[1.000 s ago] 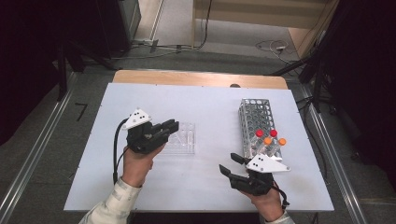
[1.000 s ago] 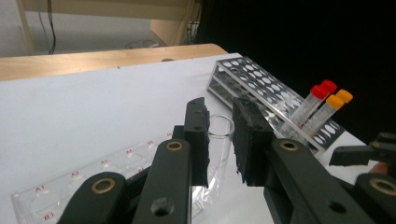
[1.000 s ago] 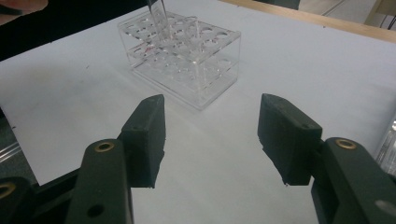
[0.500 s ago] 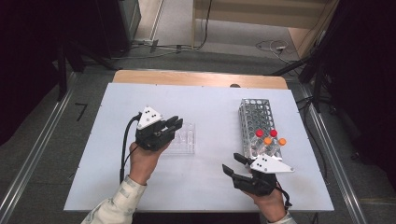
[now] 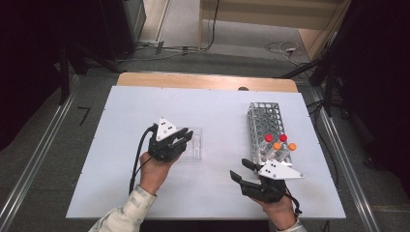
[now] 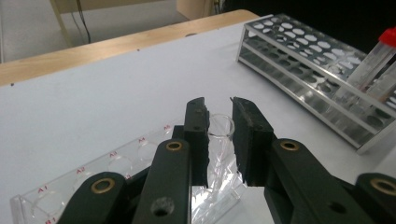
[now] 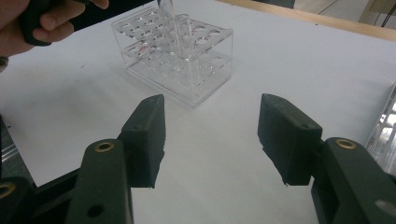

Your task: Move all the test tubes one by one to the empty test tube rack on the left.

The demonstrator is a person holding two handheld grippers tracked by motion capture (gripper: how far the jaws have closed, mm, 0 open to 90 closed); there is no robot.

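Observation:
My left gripper [image 5: 185,138] is shut on a clear, uncapped tube [image 6: 220,129], with the tube's open mouth showing between the jaw tips [image 6: 217,106]. It holds the tube upright over the clear acrylic rack [image 5: 195,146], and the lower end reaches in among the rack's holes [image 7: 180,32]. My right gripper [image 5: 241,169] rests near the table's front edge, left of the metal rack [image 5: 265,123]. Its jaws [image 7: 212,106] stand open with nothing between them and point toward the clear rack [image 7: 187,63].
The metal rack [image 6: 303,51] at the right holds several capped tubes at its near end, red caps [image 5: 283,137] and orange caps [image 5: 277,145]. A wooden strip [image 5: 203,81] runs along the table's far edge. Cables trail from both grippers.
My left hand has moved a little to the right and down with the tube, closer over the clear rack. The right hand has stayed where it was.

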